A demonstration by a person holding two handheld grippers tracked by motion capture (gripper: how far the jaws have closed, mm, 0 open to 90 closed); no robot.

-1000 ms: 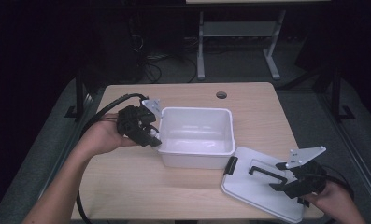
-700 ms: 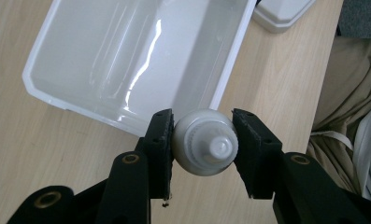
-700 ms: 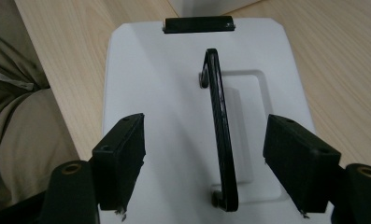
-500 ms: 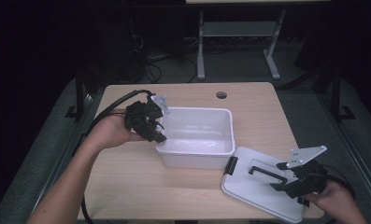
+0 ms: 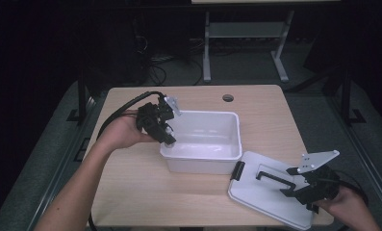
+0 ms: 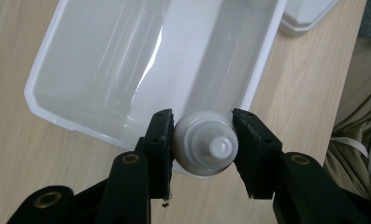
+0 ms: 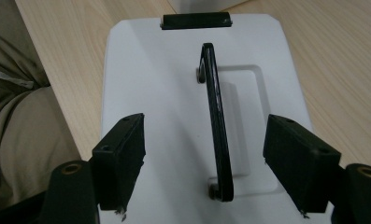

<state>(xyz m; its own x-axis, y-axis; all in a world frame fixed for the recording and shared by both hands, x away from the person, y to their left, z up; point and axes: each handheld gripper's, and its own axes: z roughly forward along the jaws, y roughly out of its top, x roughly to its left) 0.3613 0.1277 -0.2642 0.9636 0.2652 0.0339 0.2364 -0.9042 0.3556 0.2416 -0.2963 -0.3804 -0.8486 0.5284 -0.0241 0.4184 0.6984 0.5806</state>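
Pinching a small white bottle [image 6: 205, 142] cap-first, the left gripper [image 5: 165, 134] hangs over the near-left rim of the open white bin [image 5: 227, 156]; the right gripper [image 5: 294, 187], spread wide, straddles the lid's black handle [image 7: 217, 126].
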